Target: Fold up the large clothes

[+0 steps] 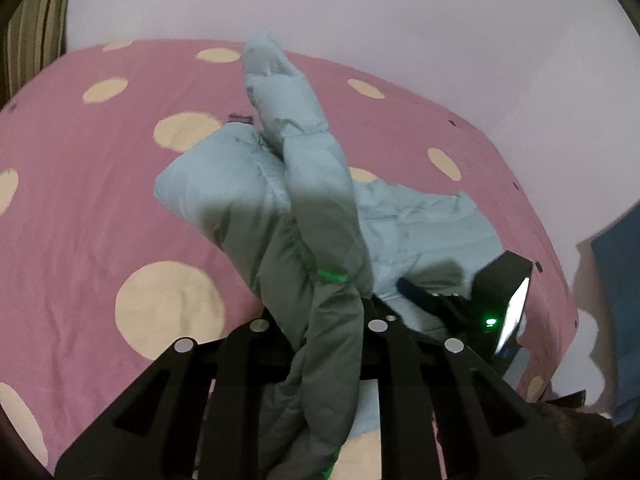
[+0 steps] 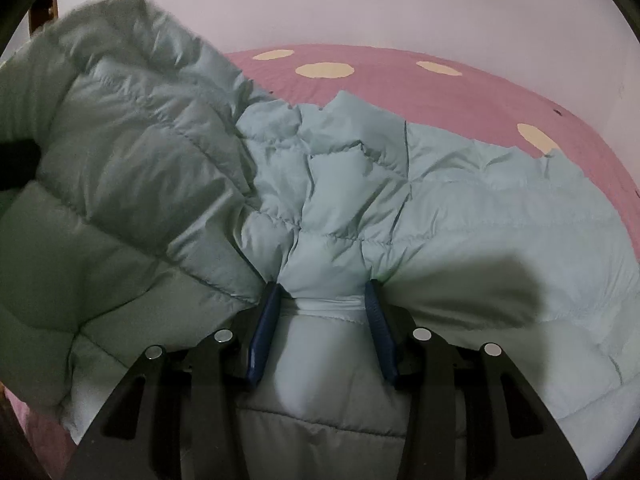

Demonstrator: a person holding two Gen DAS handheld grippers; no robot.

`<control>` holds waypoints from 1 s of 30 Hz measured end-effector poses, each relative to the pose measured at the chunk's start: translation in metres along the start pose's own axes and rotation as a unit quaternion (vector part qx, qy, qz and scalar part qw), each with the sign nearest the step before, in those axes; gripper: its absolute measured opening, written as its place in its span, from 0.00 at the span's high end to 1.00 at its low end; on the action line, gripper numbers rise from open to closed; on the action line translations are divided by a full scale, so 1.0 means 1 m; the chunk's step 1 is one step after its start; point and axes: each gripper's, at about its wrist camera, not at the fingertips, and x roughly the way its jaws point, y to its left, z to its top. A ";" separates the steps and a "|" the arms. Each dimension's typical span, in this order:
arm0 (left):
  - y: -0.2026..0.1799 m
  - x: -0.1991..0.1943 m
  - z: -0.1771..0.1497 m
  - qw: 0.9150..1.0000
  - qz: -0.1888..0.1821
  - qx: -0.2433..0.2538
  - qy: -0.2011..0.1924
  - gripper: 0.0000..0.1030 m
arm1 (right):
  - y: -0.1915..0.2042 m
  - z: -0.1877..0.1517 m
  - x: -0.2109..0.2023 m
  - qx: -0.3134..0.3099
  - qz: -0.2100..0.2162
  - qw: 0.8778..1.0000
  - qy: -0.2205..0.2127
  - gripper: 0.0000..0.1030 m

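Observation:
A pale blue-green quilted puffer jacket (image 1: 248,184) lies on a pink bed sheet with cream dots (image 1: 80,208). In the left wrist view my left gripper (image 1: 320,320) is shut on a bunched part of the jacket, which hangs over and hides its fingertips; a sleeve (image 1: 280,88) is lifted up. My right gripper (image 1: 440,304) shows at the right, at the jacket's edge. In the right wrist view my right gripper (image 2: 322,304) pinches a fold of the jacket (image 2: 480,208) between its blue pads (image 2: 264,328). The raised part of the jacket (image 2: 120,140) rises at the left.
A pale wall (image 1: 360,8) runs behind the bed. A striped curtain (image 1: 32,28) hangs at the far left. A blue object (image 1: 620,280) stands beyond the bed's right edge. The sheet (image 2: 380,80) shows beyond the jacket.

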 end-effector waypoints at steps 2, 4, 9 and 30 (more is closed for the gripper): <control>-0.013 -0.001 0.003 1.000 0.001 0.005 -0.001 0.86 | -0.006 0.001 -0.007 0.005 0.004 1.000 -0.001 0.57; -0.028 0.000 0.007 1.000 0.003 0.007 0.000 0.86 | -0.013 0.001 -0.016 0.014 0.006 1.000 -0.003 0.57; -0.063 0.007 0.013 1.000 0.020 0.020 0.004 0.86 | -0.042 0.000 -0.047 0.029 -0.017 0.999 -0.030 0.53; -0.242 0.121 -0.005 0.988 0.013 0.134 0.082 0.87 | -0.235 -0.058 -0.123 0.169 -0.100 0.979 -0.054 0.50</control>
